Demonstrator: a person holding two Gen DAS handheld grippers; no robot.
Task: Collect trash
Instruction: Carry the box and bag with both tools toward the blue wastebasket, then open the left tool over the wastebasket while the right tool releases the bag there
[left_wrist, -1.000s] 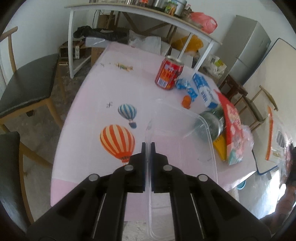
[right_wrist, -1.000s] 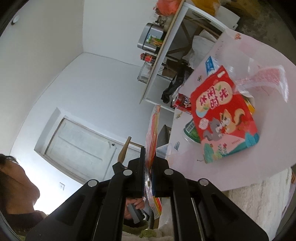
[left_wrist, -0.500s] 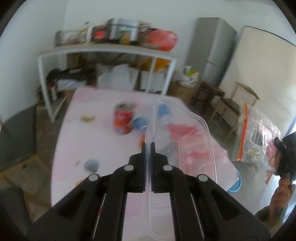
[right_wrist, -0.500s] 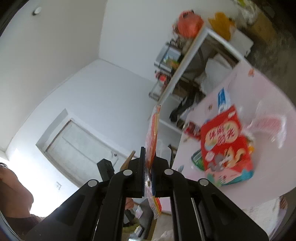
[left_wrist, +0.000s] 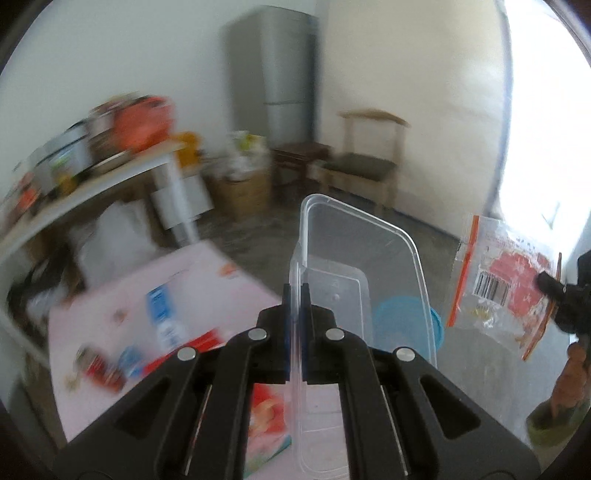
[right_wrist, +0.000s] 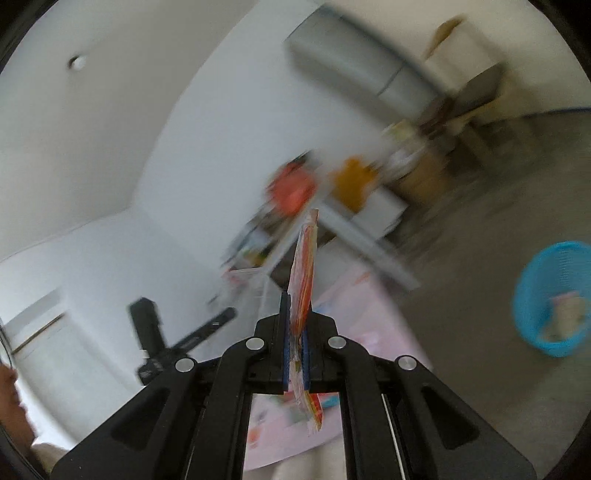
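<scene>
My left gripper (left_wrist: 295, 299) is shut on the wall of a clear plastic container (left_wrist: 388, 258) and holds it in the air past the table's edge. My right gripper (right_wrist: 295, 306) is shut on a flat red-and-clear snack bag (right_wrist: 304, 273), seen edge-on. That bag also shows in the left wrist view (left_wrist: 506, 280), held at the right. A blue trash basket (right_wrist: 554, 299) with some trash in it stands on the floor to the right; it also shows through the container in the left wrist view (left_wrist: 400, 321).
The pink table (left_wrist: 129, 306) at the lower left holds a red can (left_wrist: 103, 369), a blue-and-white carton (left_wrist: 162, 317) and a red snack bag (left_wrist: 266, 413). A white shelf table (left_wrist: 110, 177), a fridge (left_wrist: 280, 74) and a wooden chair (left_wrist: 365, 162) stand beyond.
Both grippers have swung right, away from the table and toward the floor and blue basket, carrying the container and the snack bag. The views are motion-blurred.
</scene>
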